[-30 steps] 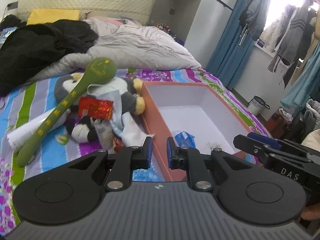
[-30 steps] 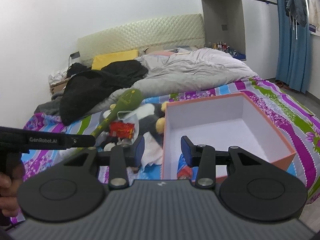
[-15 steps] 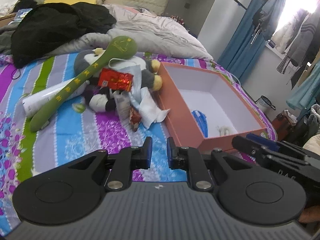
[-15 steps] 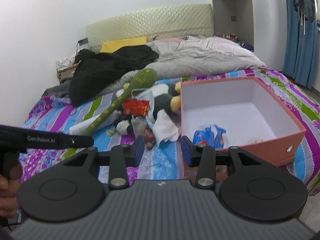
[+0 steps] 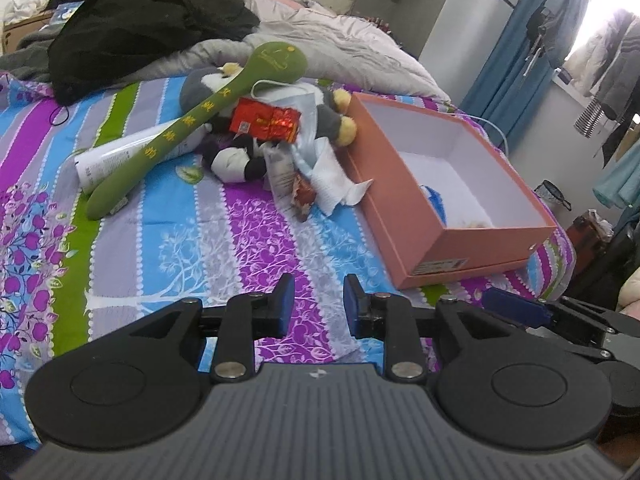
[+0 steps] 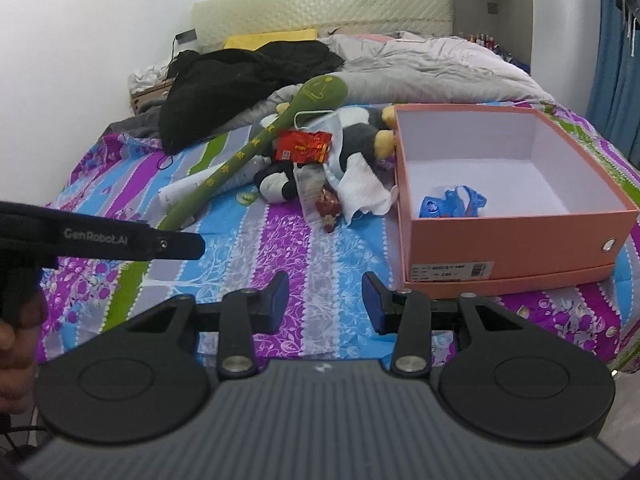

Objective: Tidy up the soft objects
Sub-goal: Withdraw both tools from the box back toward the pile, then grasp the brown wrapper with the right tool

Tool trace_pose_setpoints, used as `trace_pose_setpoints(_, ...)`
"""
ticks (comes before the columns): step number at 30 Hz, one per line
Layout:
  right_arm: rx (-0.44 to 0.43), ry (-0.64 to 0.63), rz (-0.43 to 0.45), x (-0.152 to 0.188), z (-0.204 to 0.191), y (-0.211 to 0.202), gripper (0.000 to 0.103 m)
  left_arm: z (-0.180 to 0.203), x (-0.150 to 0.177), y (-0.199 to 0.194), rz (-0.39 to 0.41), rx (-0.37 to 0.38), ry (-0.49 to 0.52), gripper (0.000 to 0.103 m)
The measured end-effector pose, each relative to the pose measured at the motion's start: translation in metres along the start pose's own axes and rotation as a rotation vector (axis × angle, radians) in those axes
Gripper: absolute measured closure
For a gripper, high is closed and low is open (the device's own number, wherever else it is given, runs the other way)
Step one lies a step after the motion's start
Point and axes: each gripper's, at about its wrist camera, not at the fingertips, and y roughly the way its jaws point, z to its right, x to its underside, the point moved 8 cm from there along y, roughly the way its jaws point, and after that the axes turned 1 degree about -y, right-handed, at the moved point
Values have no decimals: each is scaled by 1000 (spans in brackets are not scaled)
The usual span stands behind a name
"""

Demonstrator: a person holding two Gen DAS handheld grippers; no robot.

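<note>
A pile lies on the striped bedsheet: a green plush spoon (image 5: 192, 120) (image 6: 256, 148), a grey-and-white plush penguin (image 5: 240, 160) (image 6: 356, 140), a red packet (image 5: 266, 122) (image 6: 304, 146), a white tube (image 5: 116, 156), a face mask and a white tissue (image 5: 332, 176) (image 6: 364, 184). An orange box (image 5: 400, 216) (image 6: 520, 240) stands to their right with a blue wrapper (image 6: 452, 204) inside. My left gripper (image 5: 318, 306) is open and empty, low over the sheet near the pile. My right gripper (image 6: 325, 302) is open and empty, in front of the box.
A black garment (image 5: 140, 32) and a grey duvet (image 5: 340, 48) are heaped at the far end near the headboard. Blue curtains (image 5: 508, 76) and hanging clothes are to the right. The left gripper's body (image 6: 100, 236) shows at the left of the right wrist view.
Both grippers have pulled back from the pile and box, so more bedsheet shows. My left gripper's jaws have opened from a narrow gap. The objects have not moved.
</note>
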Motion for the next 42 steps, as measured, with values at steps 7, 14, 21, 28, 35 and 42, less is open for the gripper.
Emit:
trace_pose_setpoints(7, 6, -9, -33, 1, -1, 25, 60, -21, -7, 23, -19, -20, -19, 72)
trace_pose_setpoints(14, -10, -34, -62, -7, -7, 55, 60, -41, -22, 51, -30, -38, -38, 72)
trace_pose_setpoints(21, -28, -48, -63, -17, -13, 87, 60, -59, -37, 80, -28, -37, -63, 72)
trace_pose_setpoints(28, -40, -78, -75, -22, -16, 129, 60, -79, -53, 116, -31, -42, -93, 72)
trace_pose_setpoints(35, -31, -93, -80, -29, -12, 175, 60, -86, -69, 161, -34, -6, -134, 72)
trace_pose_setpoints(42, -18, -93, -77, -39, -3, 215, 61, -82, -83, 210, -58, 56, -182, 72)
